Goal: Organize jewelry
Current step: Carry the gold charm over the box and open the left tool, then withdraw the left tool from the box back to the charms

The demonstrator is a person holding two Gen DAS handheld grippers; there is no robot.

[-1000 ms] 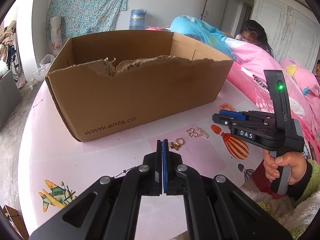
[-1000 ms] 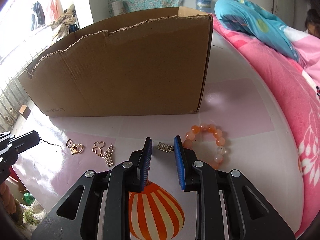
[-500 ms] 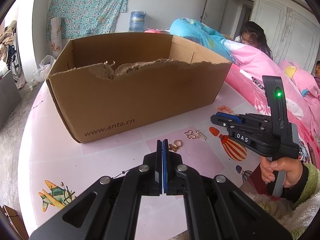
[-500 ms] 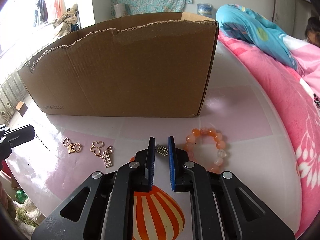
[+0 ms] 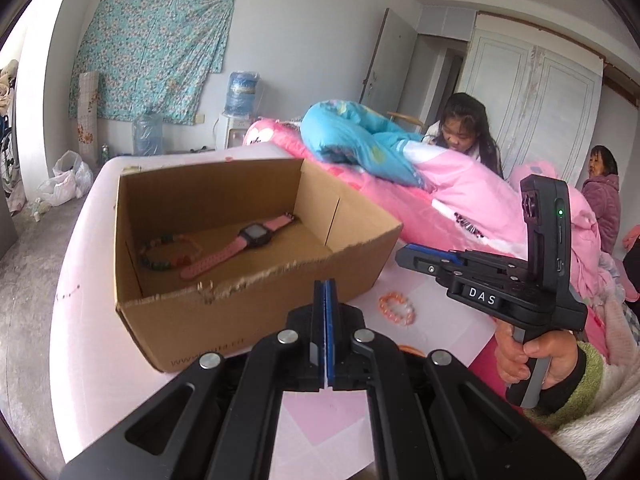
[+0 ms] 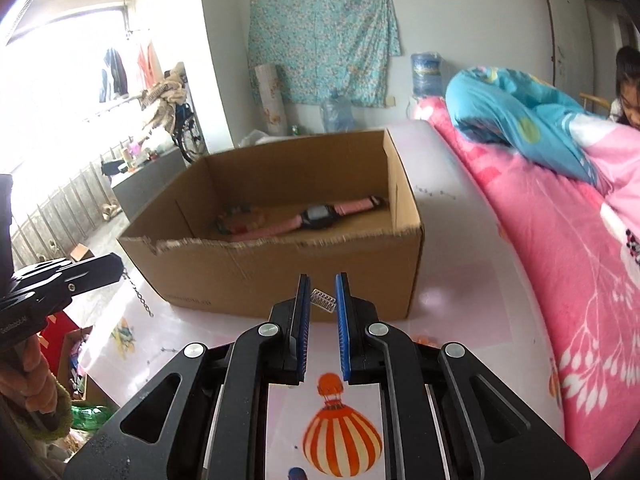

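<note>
An open cardboard box (image 5: 256,312) (image 6: 280,280) stands on the pink table. Inside it lie a pink watch (image 5: 252,236) (image 6: 316,216) and a beaded bracelet (image 5: 160,256). My right gripper (image 6: 322,280) (image 5: 404,256) is shut on a small gold abacus charm (image 6: 324,300), held in the air before the box's near wall. My left gripper (image 5: 325,284) (image 6: 116,268) has its pads pressed together. In the right wrist view a thin chain (image 6: 138,292) hangs from its tip. An orange bead bracelet (image 5: 396,308) lies on the table to the right of the box.
A bed with pink quilts (image 6: 560,240) and a blue one (image 5: 352,140) borders the table on the right. Two persons (image 5: 468,132) are behind the bed. The table (image 5: 80,280) drops off to the floor at the left. Water bottles (image 5: 240,92) stand by the far wall.
Both grippers have risen, and the box's inside has come into view. The right jaws closed on the abacus charm and lifted it off the table.
</note>
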